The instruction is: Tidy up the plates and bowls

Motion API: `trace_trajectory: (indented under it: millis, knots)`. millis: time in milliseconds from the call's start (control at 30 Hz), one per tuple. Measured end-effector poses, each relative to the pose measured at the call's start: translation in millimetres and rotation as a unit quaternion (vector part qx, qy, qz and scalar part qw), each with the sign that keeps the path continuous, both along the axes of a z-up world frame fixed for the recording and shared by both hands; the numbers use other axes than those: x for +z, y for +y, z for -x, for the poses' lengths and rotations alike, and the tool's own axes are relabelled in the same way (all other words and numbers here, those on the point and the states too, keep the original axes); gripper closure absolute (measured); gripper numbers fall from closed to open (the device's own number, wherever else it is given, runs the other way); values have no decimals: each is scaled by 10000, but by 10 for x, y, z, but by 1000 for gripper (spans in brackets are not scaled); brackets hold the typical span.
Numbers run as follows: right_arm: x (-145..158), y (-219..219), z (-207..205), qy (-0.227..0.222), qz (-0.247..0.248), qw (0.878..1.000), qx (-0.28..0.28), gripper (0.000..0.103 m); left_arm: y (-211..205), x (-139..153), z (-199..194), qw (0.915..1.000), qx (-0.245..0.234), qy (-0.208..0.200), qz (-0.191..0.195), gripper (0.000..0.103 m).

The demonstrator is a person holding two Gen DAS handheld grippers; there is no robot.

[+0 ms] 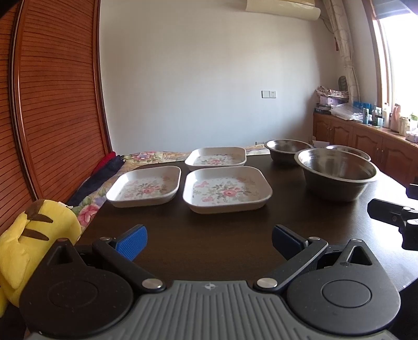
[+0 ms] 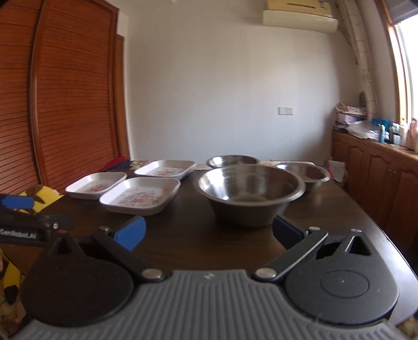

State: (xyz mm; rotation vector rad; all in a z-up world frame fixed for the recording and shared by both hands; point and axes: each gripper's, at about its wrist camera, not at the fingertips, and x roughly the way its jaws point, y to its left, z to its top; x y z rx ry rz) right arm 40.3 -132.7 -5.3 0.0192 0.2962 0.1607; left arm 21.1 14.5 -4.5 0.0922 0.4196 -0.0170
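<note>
Pretty clearly somebody's home, looking like a lived-in bedroom or spare room. A louvered wooden wardrobe point(image 1: 52, 104) is running along the left wall, an air conditioner point(image 2: 297, 15) is hanging up high, and a patterned curtain point(image 1: 344, 52) is draping beside a sunny window point(image 1: 402, 65). Low wooden cabinets point(image 1: 365, 141) are sitting under it, carrying bottles and clutter point(image 1: 371, 112). A yellow plush toy point(image 1: 34, 235) is slumping next to floral bedding point(image 1: 86, 209) by the dark bench point(image 1: 209, 235).
</note>
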Motion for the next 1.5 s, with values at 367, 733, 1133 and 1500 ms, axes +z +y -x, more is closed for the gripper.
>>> trace_trajectory:
  millis: [367,733,1133,1500]
  knots:
    - [170,241,-377,22,173,9972,725,11,227,119,-472,9998,-128,73,124,5]
    - [177,540,-839,330,207,9925,1162,25,479,122,-966,9986,-362,291,234,26]
    - [32,742,-1173,819,452,9889,1154,44,611,-19,-1470,9944,-703,679,408,52]
    - [-32,845,-1281,1048,641,9862,1106,50,624,-117,-1652,9915,-890,881,354,65]
